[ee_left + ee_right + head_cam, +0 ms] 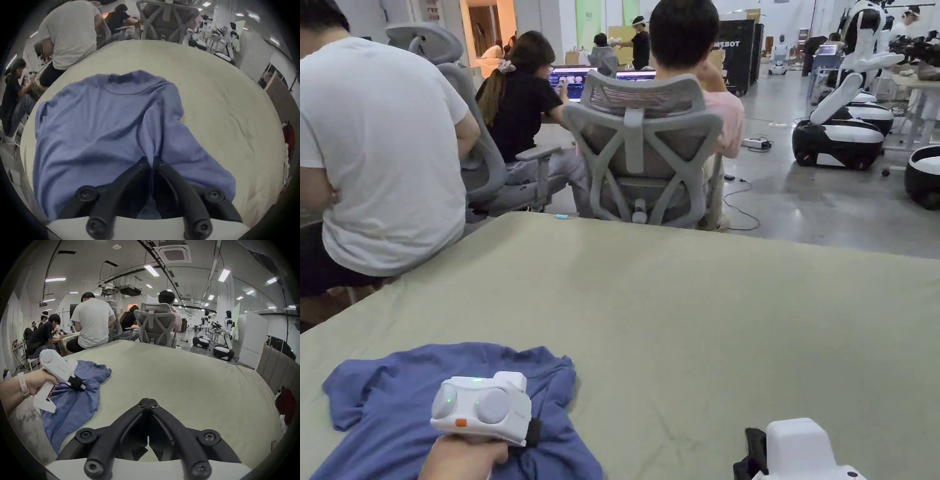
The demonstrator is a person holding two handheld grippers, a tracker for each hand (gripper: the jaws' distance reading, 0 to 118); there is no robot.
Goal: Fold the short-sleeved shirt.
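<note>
One shirt (97, 129), two hand-held grippers

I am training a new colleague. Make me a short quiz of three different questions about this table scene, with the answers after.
1. True or false: the left tool is shut on a fold of the blue shirt.
2. What does the right tool hold? A) a sleeve B) nothing C) the collar
3. Fill in: the shirt lies crumpled on the ____ side of the table, seen from the head view.

Key:
1. True.
2. B; its jaws are shut over the bare cover.
3. Left.
</note>
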